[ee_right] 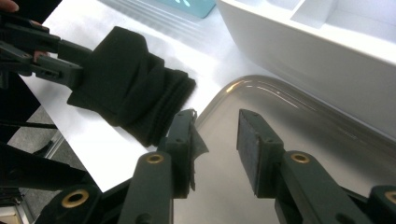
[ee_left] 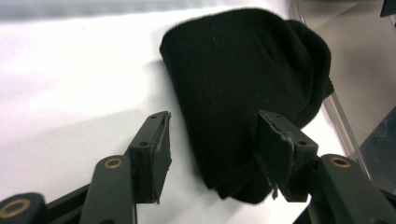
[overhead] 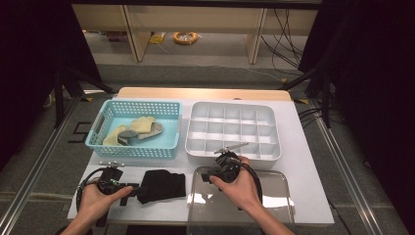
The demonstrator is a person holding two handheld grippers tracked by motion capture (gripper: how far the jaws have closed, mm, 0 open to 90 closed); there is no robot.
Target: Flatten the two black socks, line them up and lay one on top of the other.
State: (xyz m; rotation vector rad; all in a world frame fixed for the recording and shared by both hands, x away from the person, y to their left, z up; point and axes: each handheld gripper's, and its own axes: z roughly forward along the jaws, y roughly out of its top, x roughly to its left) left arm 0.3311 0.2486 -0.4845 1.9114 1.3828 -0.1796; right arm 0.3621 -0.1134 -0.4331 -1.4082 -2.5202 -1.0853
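Observation:
A folded black cloth [overhead: 164, 185] lies on the white table near its front edge. My left gripper [overhead: 136, 189] sits at the cloth's left end. In the left gripper view the black cloth [ee_left: 243, 84] has its near end between the spread jaws of the left gripper [ee_left: 212, 119]; one pad stands off it, the other overlaps its edge. My right gripper [overhead: 211, 175] hovers open over a clear plastic tray [overhead: 274, 196]. Nothing is between the jaws of the right gripper [ee_right: 215, 116], and the black cloth [ee_right: 135, 88] lies to their left.
A teal basket [overhead: 142, 104] with several beige and grey cloth items stands at the back left. A white compartment box [overhead: 195, 152] stands at the back right, just behind the tray. The table's front edge is close to both hands.

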